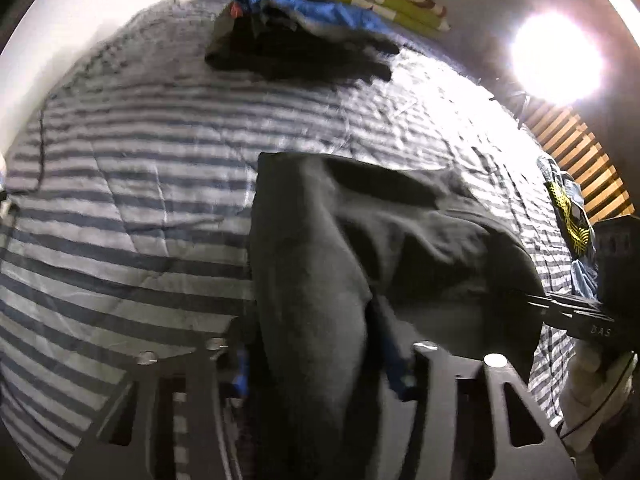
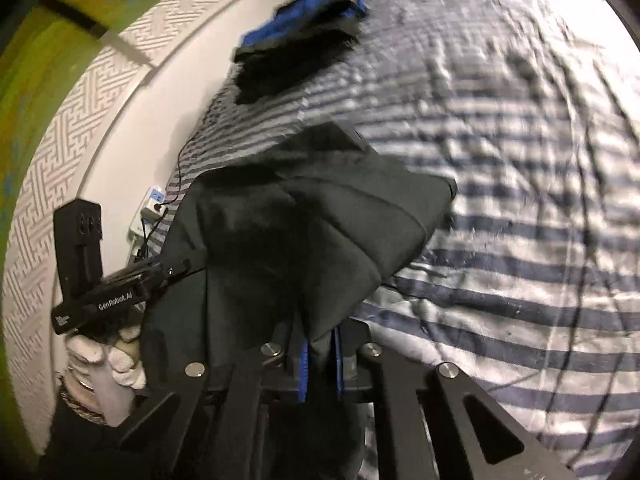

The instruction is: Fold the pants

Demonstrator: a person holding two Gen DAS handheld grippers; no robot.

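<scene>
— Left gripper point(image 1: 320, 364)?
— Pinching the dark pants point(image 1: 360, 248), bunched over the striped bed cover point(image 1: 120, 160).
— Right gripper point(image 2: 320, 360)?
— Pressed together on another fold of them.
— Elsewhere?
— Folded clothes pile point(image 1: 296, 52) by the far edge.

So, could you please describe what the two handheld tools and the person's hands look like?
Both tools are matte black with slotted linkage arms, silver pivot bolts and blue finger pads. The left tool carries white "GenRobot.AI" lettering; the right tool shows "DAS". Each hand wears a white knit glove, with a dark sleeve behind.
</scene>
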